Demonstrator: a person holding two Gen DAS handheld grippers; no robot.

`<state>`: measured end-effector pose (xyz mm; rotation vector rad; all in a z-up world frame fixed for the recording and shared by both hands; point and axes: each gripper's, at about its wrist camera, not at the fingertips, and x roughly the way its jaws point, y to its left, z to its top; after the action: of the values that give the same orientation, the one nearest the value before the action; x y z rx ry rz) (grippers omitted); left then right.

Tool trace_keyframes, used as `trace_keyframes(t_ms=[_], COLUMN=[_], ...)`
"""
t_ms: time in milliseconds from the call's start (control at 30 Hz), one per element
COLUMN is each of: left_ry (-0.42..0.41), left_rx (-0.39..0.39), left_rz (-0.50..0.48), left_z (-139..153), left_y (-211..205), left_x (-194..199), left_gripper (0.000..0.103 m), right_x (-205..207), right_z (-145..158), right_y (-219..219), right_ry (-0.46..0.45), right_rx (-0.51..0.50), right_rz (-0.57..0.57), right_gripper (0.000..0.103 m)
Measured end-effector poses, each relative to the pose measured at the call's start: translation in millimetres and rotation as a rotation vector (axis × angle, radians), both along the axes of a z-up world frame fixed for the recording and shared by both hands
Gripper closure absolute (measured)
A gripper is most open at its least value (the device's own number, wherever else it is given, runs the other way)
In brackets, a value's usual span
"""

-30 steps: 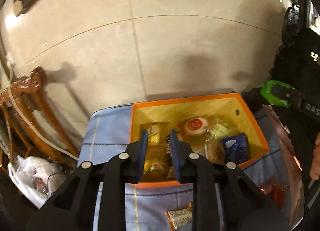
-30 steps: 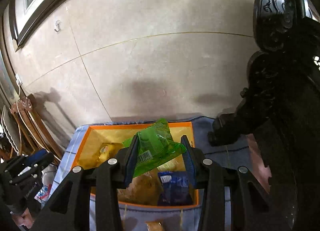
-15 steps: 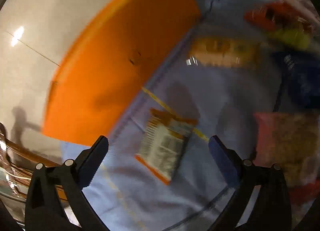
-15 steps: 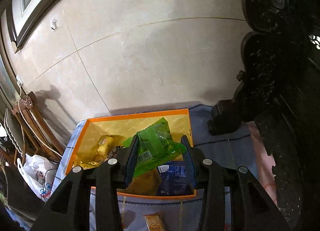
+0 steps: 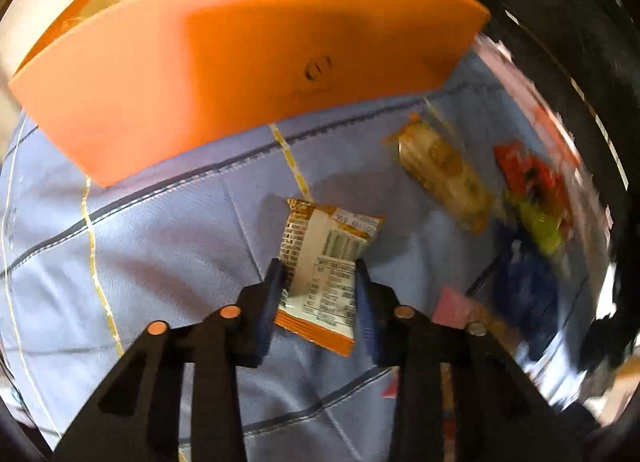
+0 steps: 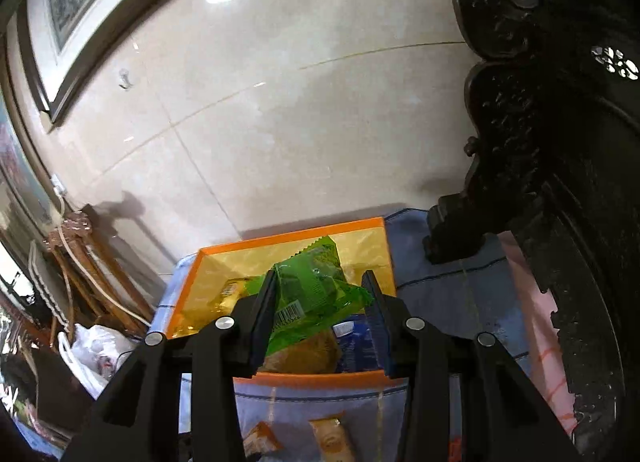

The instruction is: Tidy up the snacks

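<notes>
In the left wrist view my left gripper [image 5: 320, 274] is closed around an orange and white snack packet [image 5: 324, 262] that lies on the blue tablecloth [image 5: 160, 246] in front of the orange box [image 5: 240, 62]. In the right wrist view my right gripper [image 6: 320, 286] is shut on a green snack bag [image 6: 312, 294] and holds it above the orange box [image 6: 288, 240], which has a yellow inside and holds several snacks, among them a blue packet [image 6: 352, 346].
More snacks lie on the cloth right of the left gripper: a tan biscuit pack [image 5: 444, 178], a red and green packet [image 5: 532, 198], a blue packet [image 5: 528, 294]. A dark carved chair [image 6: 560, 182] stands at the right. A wooden stand [image 6: 88, 262] and white plastic bag [image 6: 96, 354] are at the left.
My left gripper swung down from over the box to the cloth, opened wide, then closed around the orange and white packet. My right gripper still holds the green bag over the box.
</notes>
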<state>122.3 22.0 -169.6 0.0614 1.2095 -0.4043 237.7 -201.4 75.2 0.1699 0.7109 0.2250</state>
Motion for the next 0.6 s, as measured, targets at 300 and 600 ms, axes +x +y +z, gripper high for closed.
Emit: trace_keyframes(t_ms=[300, 600], left_ry=[-0.190, -0.298], left_rx=[0.012, 0.064], left_rz=[0.237, 0.278], left_z=[120.1, 161.9], left_y=[32.8, 33.7], left_x=[21.0, 63.6], left_gripper=[0.087, 0.070], right_x=[0.3, 9.3], right_z=[7.4, 1.9], right_y=[3.3, 18.2], right_ry=[-0.015, -0.005], right_rx=[0.008, 0.031], right_rz=[0.011, 0.054], right_gripper=[0.061, 0.061])
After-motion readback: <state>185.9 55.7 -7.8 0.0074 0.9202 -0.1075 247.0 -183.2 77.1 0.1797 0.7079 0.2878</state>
